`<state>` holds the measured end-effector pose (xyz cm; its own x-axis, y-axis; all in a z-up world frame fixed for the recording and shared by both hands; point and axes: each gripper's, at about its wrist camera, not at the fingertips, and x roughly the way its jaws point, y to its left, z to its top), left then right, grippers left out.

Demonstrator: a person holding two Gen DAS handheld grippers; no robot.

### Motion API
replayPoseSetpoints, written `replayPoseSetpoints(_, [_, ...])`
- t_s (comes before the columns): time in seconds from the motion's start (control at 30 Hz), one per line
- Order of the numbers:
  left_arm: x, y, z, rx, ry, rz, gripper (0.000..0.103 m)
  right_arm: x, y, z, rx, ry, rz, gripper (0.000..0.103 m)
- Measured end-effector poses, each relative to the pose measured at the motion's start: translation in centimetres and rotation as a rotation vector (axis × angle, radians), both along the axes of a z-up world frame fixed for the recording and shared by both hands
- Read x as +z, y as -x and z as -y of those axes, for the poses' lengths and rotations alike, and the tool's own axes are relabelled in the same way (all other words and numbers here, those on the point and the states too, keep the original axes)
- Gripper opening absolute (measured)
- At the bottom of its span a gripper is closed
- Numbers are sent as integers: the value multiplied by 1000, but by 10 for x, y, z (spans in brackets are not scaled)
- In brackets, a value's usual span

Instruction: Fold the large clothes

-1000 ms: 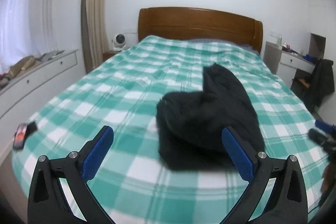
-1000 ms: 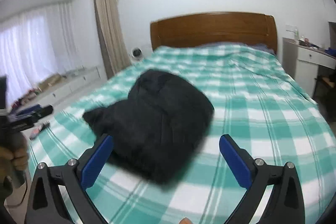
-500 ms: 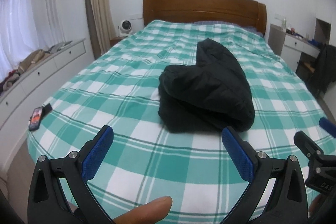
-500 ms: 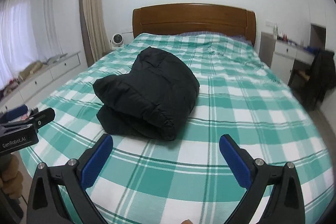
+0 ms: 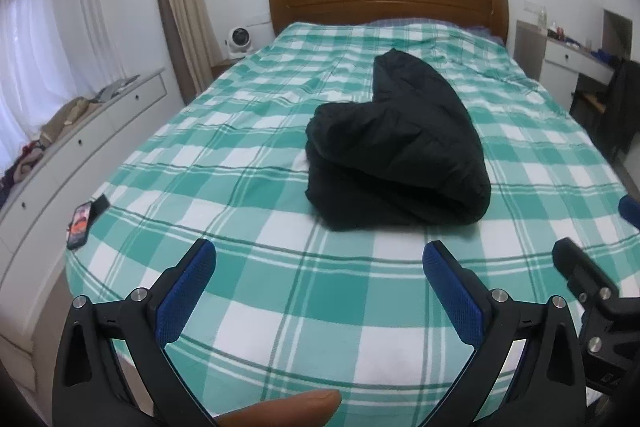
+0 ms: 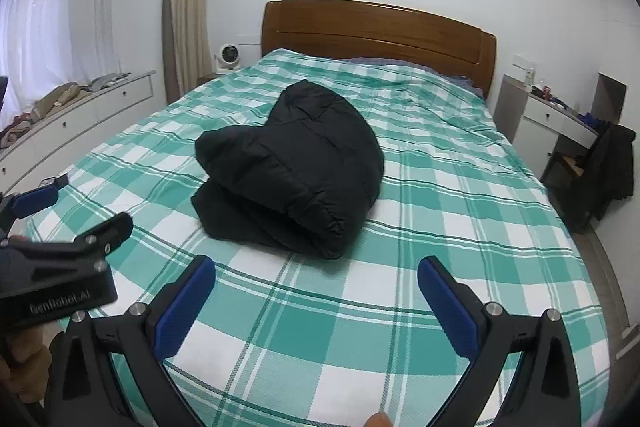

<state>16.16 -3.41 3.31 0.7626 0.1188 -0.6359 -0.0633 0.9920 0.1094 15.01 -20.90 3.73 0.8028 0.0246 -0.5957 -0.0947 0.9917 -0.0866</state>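
Hovering clear at foot edge of green-checked bed (image 5: pixel 280 307): left gripper (image 5: pixel 318 281), right gripper (image 6: pixel 316 285), jaws spread, empty. Puffy black quilted jacket (image 6: pixel 292 167) folded mid-bed. Inspect bundle; tuck loose lower-left hem.
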Motion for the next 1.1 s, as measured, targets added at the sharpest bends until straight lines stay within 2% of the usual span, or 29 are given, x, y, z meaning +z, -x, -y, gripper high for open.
replayPoseSetpoints(0.13, [3, 5, 2, 27, -33, 22, 103, 3, 4, -4, 10, 9, -8, 103])
replayPoseSetpoints(0.3, [8, 8, 0, 15, -9, 23, 103, 6, 7, -6, -7, 23, -8, 103])
replayPoseSetpoints(1.1, [7, 7, 4, 12, -13, 19, 103, 6, 8, -2, -36, 20, -29, 103])
